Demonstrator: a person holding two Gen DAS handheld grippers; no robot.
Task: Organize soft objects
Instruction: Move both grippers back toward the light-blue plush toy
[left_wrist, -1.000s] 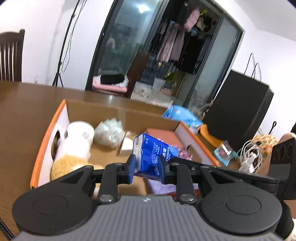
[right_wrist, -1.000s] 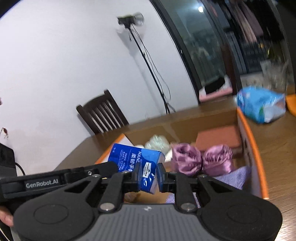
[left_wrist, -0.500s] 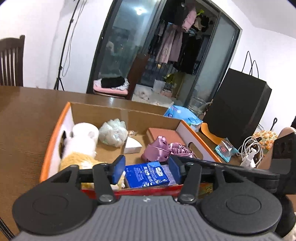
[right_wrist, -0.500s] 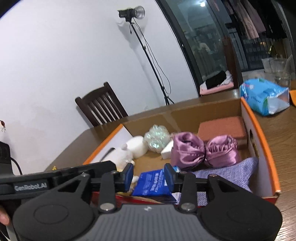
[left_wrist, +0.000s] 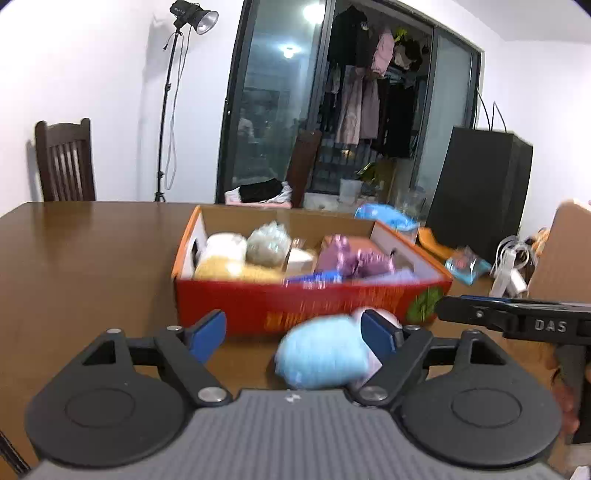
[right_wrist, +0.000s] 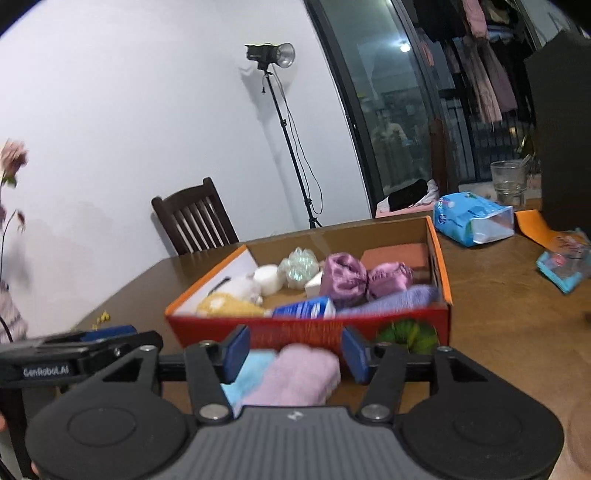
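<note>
An orange cardboard box (left_wrist: 310, 306) (right_wrist: 258, 332) on the wooden table holds soft items: a blue tissue pack (right_wrist: 306, 308), purple satin bundles (right_wrist: 347, 278), a lilac cloth (right_wrist: 391, 301), a white and yellow plush (right_wrist: 229, 299) and a mesh sponge (right_wrist: 297, 267). A blue and pink soft roll (left_wrist: 325, 356) (right_wrist: 291, 373) lies on the table in front of the box. My left gripper (left_wrist: 293, 332) is open, with the roll between its fingers. My right gripper (right_wrist: 293, 349) is open just above the same roll.
A blue tissue packet (right_wrist: 472, 221), a glass (right_wrist: 508, 181), a small turquoise packet (right_wrist: 565, 266) and white cables (left_wrist: 511, 258) lie right of the box. A dark chair (left_wrist: 66, 158) and a light stand (right_wrist: 288, 129) stand behind the table.
Both grippers let go of the blue tissue pack, which now lies in the box. Both have pulled back and lowered in front of the box, over the blue and pink roll.
</note>
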